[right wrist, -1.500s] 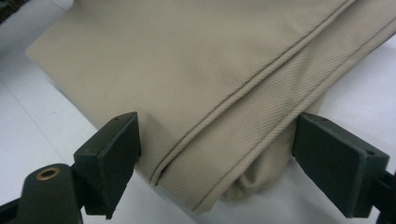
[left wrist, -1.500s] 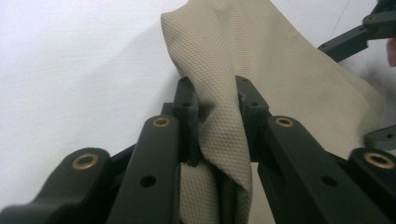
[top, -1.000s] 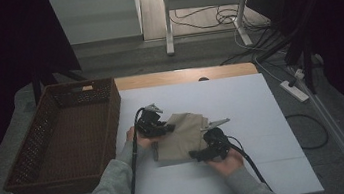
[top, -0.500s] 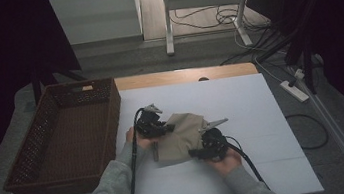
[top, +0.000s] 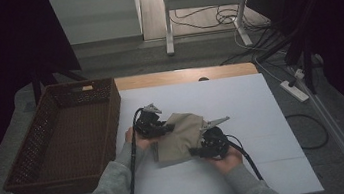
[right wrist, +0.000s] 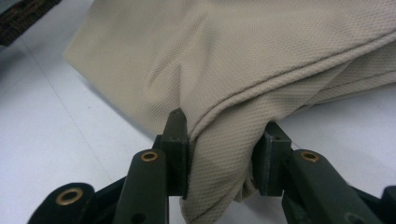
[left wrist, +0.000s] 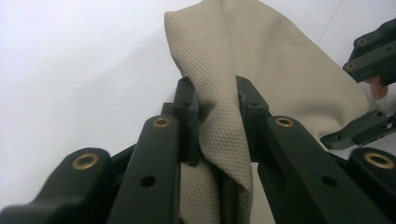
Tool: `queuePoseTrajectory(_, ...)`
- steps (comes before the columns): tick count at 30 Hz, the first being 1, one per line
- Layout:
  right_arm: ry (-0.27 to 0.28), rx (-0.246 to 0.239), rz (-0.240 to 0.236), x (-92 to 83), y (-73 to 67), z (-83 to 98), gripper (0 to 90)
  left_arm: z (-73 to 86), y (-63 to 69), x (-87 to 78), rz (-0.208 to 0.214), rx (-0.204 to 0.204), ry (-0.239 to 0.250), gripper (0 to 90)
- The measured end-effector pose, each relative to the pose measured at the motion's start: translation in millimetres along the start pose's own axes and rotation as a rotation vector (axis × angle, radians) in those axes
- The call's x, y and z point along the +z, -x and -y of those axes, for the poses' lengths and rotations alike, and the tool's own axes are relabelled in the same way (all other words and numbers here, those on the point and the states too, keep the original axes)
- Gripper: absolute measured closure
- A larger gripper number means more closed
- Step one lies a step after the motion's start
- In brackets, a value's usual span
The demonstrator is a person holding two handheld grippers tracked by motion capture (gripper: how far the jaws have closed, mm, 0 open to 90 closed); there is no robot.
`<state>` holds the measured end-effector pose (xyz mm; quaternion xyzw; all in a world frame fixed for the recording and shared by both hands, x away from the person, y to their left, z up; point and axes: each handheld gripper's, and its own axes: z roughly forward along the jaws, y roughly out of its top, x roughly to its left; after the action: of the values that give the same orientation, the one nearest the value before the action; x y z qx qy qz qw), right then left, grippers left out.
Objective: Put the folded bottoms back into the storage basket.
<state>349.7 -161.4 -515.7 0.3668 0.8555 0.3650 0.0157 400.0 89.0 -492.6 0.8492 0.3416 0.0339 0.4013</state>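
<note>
right gripper (right wrist: 219, 154) pinching a bunched corner of the beige cloth (right wrist: 243, 70) | left gripper (left wrist: 217, 116) clamped on a fold at its other side | cloth sits mid white table (top: 261, 100), between both hands | wicker basket (top: 42, 164) off to the left

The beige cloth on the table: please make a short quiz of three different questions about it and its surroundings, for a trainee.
1. True or false: the left tongs and the right tongs each have a fold of the beige cloth between their jaws.
2. Which lies at the person's left of the cloth? A) a metal pot B) the wicker basket C) a book
3. Fill in: the inside of the basket looks ____.

Key: 1 true; 2 B; 3 empty.
</note>
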Motion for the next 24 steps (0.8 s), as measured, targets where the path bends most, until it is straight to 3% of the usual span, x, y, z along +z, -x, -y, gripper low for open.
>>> queuePoseTrajectory(24,0.129,-0.063,-0.023,-23.3,-6.2,-6.9,63.3,-11.9,14.7,-25.7,-0.015,0.041,0.073,73.7)
